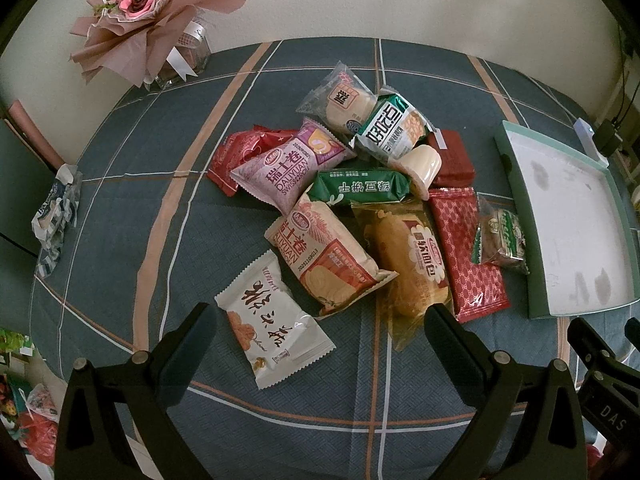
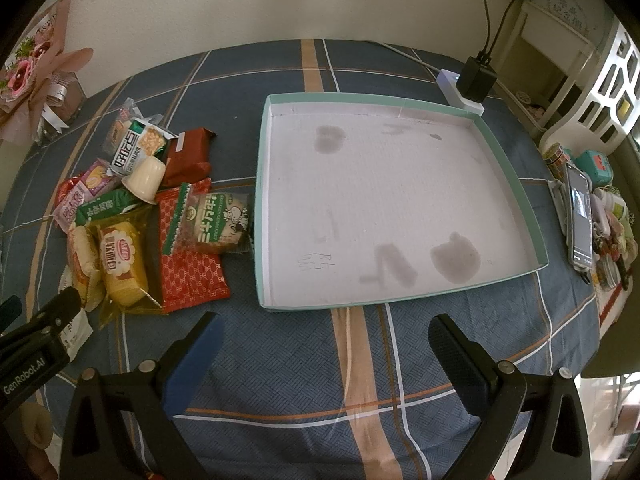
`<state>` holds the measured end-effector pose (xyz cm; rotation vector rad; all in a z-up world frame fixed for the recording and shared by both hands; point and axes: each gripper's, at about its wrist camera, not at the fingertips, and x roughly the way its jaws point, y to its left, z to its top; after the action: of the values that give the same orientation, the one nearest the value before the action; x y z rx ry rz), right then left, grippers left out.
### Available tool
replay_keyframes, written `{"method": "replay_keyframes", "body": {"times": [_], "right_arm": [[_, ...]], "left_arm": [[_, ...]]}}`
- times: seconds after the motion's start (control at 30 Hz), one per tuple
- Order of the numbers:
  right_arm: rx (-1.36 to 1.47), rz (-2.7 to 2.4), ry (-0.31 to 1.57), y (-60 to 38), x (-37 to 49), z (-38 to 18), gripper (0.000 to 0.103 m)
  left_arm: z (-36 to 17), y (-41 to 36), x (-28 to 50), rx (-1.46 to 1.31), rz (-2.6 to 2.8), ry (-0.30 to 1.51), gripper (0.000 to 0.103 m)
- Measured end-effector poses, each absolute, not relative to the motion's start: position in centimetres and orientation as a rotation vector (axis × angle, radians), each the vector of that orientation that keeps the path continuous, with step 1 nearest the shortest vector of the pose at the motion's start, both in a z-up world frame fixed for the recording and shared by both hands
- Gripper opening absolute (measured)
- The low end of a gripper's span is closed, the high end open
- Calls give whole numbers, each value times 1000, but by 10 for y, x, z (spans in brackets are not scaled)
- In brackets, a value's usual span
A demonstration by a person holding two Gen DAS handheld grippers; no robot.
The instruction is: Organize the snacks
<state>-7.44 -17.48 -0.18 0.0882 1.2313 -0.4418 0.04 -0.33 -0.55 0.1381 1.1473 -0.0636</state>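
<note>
Left wrist view
- Left gripper [image 1: 320,336]: fingers spread wide apart, grasping nothing, held above the tabletop [image 1: 120,216], which carries a blue plaid cloth.
- One white snack packet [image 1: 276,320] lies between the two fingers, apart from the pile.
- The snack pile [image 1: 360,196] sits on the cloth beyond the fingers. Countable items: two Swiss roll packets, one purple [image 1: 290,168] and one orange [image 1: 332,260]; one yellow bread packet [image 1: 412,256]; one green packet [image 1: 362,187]; one patterned red packet [image 1: 466,252]; one plain red packet [image 1: 452,158]; one more red packet [image 1: 236,156] at the left edge of the pile; one cream jelly cup [image 1: 422,168] lying on its side; one green-and-white cracker packet [image 1: 394,130]; one clear packet with a pale cake [image 1: 344,98]; one small green-striped packet [image 1: 502,240].
- One shallow tray [image 1: 516,184], green outside and white inside, lies just right of the pile; nothing is in it.
- One pink paper bouquet [image 1: 140,12] stands at the far left corner.
- One crumpled wrapper [image 1: 56,212] lies at the left edge.

Right wrist view
- Right gripper [image 2: 324,344]: fingers spread wide apart, holding nothing, above bare cloth in front of the tray [image 2: 360,300].
- The pile lies left of the tray; the small green-striped packet [image 2: 216,220] almost touches the tray wall.
- One phone [image 2: 580,216] and one black plug [image 2: 476,76] sit at the right and far side.
</note>
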Motion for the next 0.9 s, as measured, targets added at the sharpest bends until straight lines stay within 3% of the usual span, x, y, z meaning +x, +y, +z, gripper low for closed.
{"method": "replay_keyframes", "body": {"times": [0.4,0.9], "right_arm": [[88,-440,1231,-176,-74,-2,103],[61,-222,1227,-126,-41,-11,103]], "left_arm": [[-5,-3,1,132,-62,1149,103],[-16,59,9,-59,63,1192,103]]}}
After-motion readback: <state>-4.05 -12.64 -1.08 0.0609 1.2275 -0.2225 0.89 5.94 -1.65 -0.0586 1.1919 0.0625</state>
